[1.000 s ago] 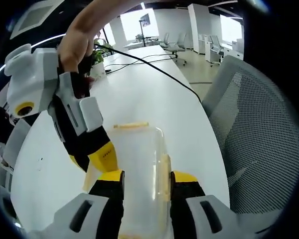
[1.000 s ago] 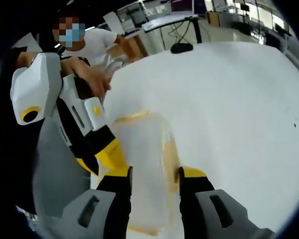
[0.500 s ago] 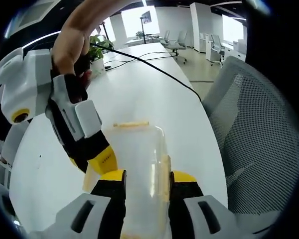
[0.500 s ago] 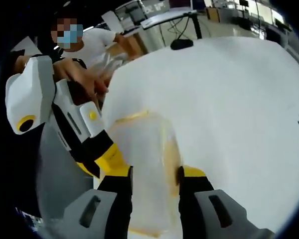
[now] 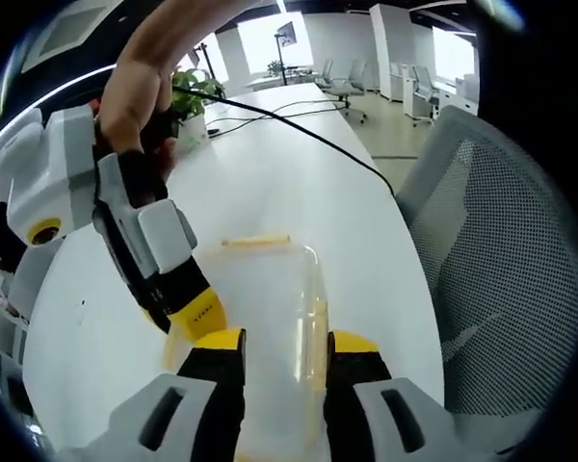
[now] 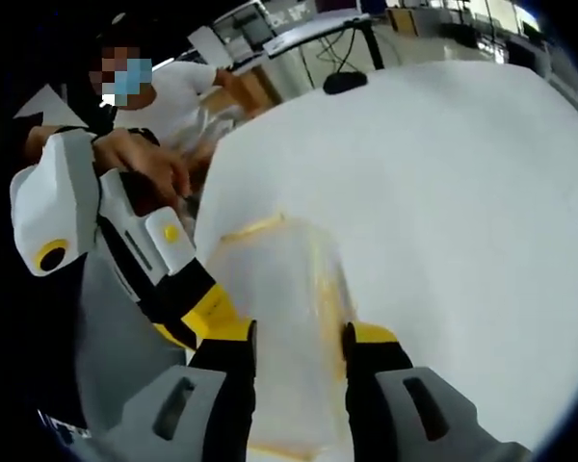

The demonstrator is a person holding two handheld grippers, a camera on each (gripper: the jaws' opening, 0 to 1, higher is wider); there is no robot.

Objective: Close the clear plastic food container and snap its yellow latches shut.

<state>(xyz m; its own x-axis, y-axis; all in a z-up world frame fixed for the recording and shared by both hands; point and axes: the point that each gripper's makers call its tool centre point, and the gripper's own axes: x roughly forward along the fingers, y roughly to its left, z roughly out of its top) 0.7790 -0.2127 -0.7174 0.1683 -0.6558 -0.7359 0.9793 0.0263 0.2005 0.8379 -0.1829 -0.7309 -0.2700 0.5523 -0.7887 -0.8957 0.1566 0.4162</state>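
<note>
Since a second ago little has shifted: the other gripper beside the box has moved only slightly in each view, and the box lies where it did. Nearest in the left gripper view, the left gripper (image 5: 280, 348) has its black-and-yellow jaws set narrowly apart over the near end of the clear rectangular plastic food container (image 5: 265, 308), whose lid lies flat on it; whether the jaws actually press the lid or a latch I cannot tell. A yellow latch (image 5: 318, 322) runs along the container's right-hand long side by the right jaw tip, and another yellow latch strip (image 5: 253, 241) lies across its far end. Coming in from the left, the white, black and yellow right gripper (image 5: 188, 310) meets the container's left edge with its yellow tip, held above by a person's hand (image 5: 135, 91). In the right gripper view the right gripper (image 6: 299, 339) likewise straddles the container's near end with a narrow gap between its jaws, grip unclear. The container rests on a long white table (image 5: 270, 183). Farther along the table runs a black cable (image 5: 299, 130), with a green potted plant (image 5: 191, 96) beyond, and a grey mesh office chair (image 5: 491, 250) stands beside the table's edge.
</note>
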